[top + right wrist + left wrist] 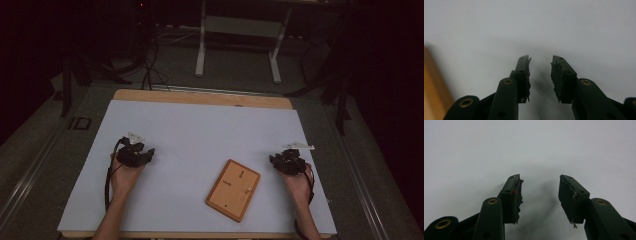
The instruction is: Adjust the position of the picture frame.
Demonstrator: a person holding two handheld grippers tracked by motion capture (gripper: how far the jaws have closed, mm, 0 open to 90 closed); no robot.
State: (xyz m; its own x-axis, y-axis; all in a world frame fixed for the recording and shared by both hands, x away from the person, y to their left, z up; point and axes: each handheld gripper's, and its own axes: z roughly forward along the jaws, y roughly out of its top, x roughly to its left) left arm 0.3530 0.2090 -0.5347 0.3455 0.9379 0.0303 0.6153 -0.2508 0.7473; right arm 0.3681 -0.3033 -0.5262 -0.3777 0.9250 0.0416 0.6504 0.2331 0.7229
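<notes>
A wooden board [233,190] lies near the table's [200,125] front edge, right of centre; left gripper [141,151] and right gripper [286,159] (both empty) rest with jaws apart.

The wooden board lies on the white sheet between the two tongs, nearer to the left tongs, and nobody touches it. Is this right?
Not quite. In the high view the wooden board lies nearer to the right tongs, not the left tongs. The rest holds: it lies on the white sheet between both, untouched.
</notes>
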